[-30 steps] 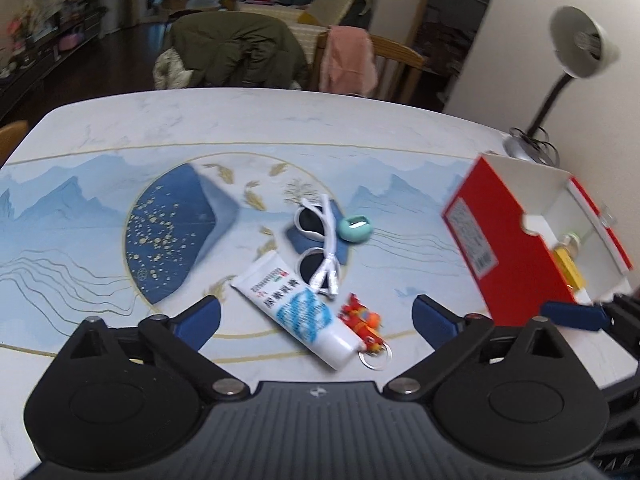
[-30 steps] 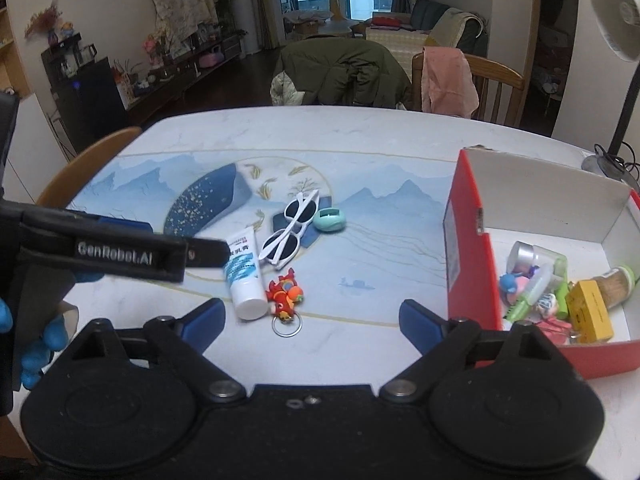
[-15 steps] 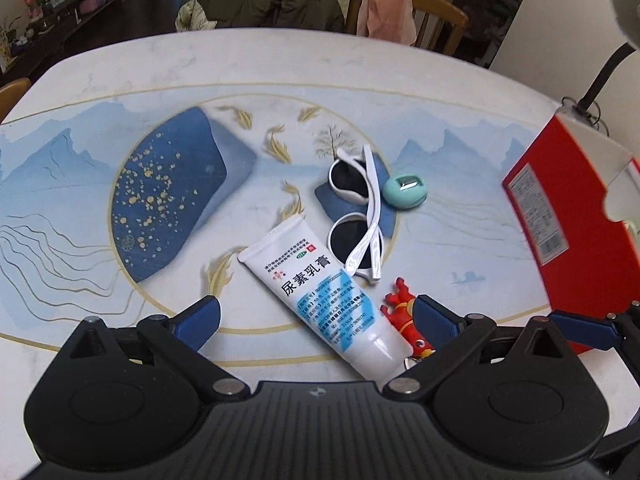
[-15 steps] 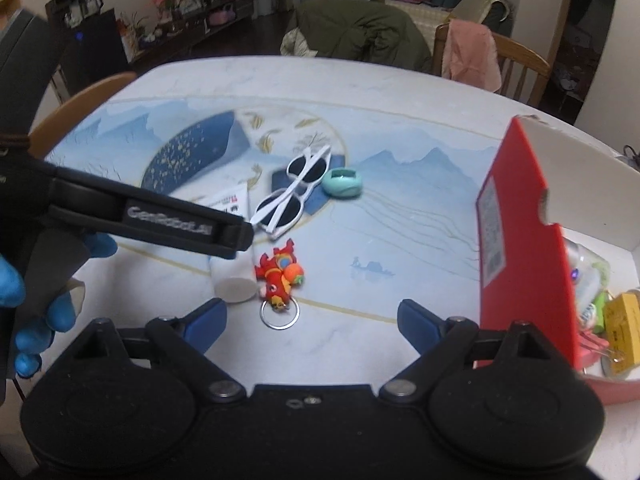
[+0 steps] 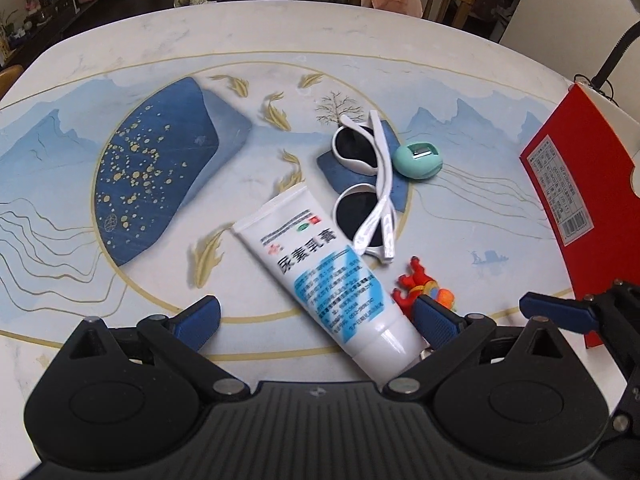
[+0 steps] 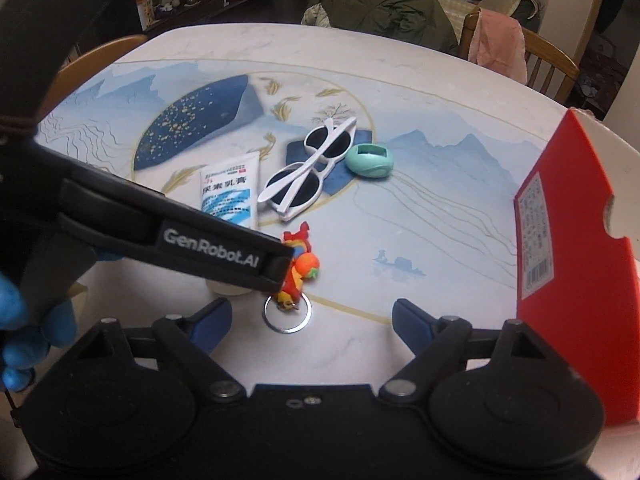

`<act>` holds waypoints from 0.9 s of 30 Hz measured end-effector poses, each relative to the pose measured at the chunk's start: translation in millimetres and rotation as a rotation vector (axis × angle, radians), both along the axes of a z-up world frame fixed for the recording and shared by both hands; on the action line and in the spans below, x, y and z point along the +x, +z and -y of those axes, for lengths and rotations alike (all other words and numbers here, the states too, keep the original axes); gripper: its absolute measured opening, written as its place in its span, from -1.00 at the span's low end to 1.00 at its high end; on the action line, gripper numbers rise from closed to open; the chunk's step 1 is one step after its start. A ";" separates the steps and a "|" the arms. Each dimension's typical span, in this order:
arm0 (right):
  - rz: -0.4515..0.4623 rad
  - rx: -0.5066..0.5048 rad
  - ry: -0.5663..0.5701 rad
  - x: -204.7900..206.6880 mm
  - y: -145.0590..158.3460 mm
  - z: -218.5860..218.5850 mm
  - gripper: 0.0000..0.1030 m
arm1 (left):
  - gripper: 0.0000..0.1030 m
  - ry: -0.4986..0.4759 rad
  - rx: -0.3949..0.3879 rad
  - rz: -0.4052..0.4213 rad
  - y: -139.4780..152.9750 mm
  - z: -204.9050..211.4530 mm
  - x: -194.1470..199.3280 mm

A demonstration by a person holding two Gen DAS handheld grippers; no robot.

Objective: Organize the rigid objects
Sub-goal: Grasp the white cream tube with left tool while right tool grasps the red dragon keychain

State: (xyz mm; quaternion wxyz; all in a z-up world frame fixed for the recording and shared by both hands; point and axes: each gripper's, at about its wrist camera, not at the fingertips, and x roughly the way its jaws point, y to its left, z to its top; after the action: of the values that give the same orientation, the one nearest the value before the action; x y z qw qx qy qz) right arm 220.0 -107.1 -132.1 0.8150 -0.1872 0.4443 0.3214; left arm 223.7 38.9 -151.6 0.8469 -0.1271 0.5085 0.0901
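Observation:
A white cream tube (image 5: 320, 276) lies on the table, cap end toward me; it also shows in the right wrist view (image 6: 229, 192). White sunglasses (image 5: 370, 188) and a mint egg-shaped case (image 5: 418, 158) lie beyond it. A red and orange keychain toy (image 5: 420, 288) with a metal ring (image 6: 287, 312) lies beside the tube. My left gripper (image 5: 316, 316) is open, low over the tube's cap end, its right finger over the toy. My right gripper (image 6: 312, 318) is open and empty just before the ring. The left gripper's finger (image 6: 180, 236) crosses the right view.
A red box (image 5: 568, 200) with white inside stands at the table's right edge; it also shows in the right wrist view (image 6: 568, 264). Wooden chairs draped with clothes (image 6: 500, 44) stand behind the table. A lamp cord (image 5: 612, 60) is at the far right.
Both grippers have moved forward and lower toward the tube and keychain. The left gripper's fingers now straddle the tube's cap end. The box's inside has left the right view.

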 end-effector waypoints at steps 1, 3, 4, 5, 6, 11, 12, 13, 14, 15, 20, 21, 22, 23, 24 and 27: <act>0.003 -0.004 0.003 0.7 -1.1 -1.2 0.64 | 1.00 0.001 0.008 -0.001 -0.1 -1.8 -0.6; 0.003 -0.009 0.009 2.7 -3.8 -3.7 0.62 | 1.00 0.009 0.023 -0.004 -0.6 -6.4 -2.6; 0.003 -0.010 0.009 3.8 -4.8 -5.0 0.59 | 1.00 0.011 0.028 -0.004 -0.8 -8.9 -3.4; 0.004 -0.011 0.010 4.8 -5.7 -6.3 0.58 | 1.00 0.014 0.034 -0.004 -1.0 -11.5 -4.2; 0.006 -0.011 0.011 5.8 -6.6 -7.5 0.56 | 1.00 0.016 0.039 -0.004 -1.3 -14.1 -5.4; 0.006 -0.013 0.015 10.7 -10.7 -13.1 0.44 | 1.00 0.022 0.083 -0.001 -4.0 -23.4 -12.5; 0.005 -0.009 0.014 11.6 -10.9 -13.6 0.43 | 1.00 0.015 0.098 0.000 -4.7 -23.6 -14.0; 0.005 -0.006 0.012 12.5 -11.0 -14.5 0.42 | 0.98 0.007 0.113 0.001 -5.6 -23.7 -15.3; 0.006 -0.005 0.011 13.2 -10.8 -15.2 0.41 | 0.98 0.001 0.125 0.006 -6.2 -23.9 -17.1; 0.007 -0.002 0.013 13.5 -10.6 -16.1 0.36 | 0.98 0.003 0.127 0.014 -6.4 -24.8 -19.1; 0.015 0.009 0.029 11.9 -9.1 -19.1 0.12 | 0.61 -0.025 0.143 0.054 -2.6 -19.7 -24.3; 0.018 0.010 0.034 10.7 -9.0 -19.8 0.05 | 0.55 -0.037 0.143 0.059 -1.2 -17.8 -24.4; 0.016 0.014 0.040 9.7 -8.6 -20.0 -0.01 | 0.45 -0.045 0.142 0.062 -0.1 -16.3 -24.3; 0.015 0.016 0.043 9.3 -8.4 -20.4 -0.05 | 0.34 -0.052 0.139 0.064 0.9 -15.4 -24.6; 0.014 0.018 0.047 8.6 -8.0 -20.9 -0.12 | 0.26 -0.061 0.138 0.067 1.9 -14.2 -24.6; 0.006 0.025 0.039 7.7 -6.1 -21.4 -0.35 | -0.21 -0.098 0.128 0.076 5.3 -9.1 -26.8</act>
State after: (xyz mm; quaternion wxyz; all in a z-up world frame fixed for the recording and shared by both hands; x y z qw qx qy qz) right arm 227.7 -85.7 -138.2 0.8123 -0.1866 0.4341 0.3419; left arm 196.9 48.0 -146.2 0.8754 -0.0509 0.4747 0.0758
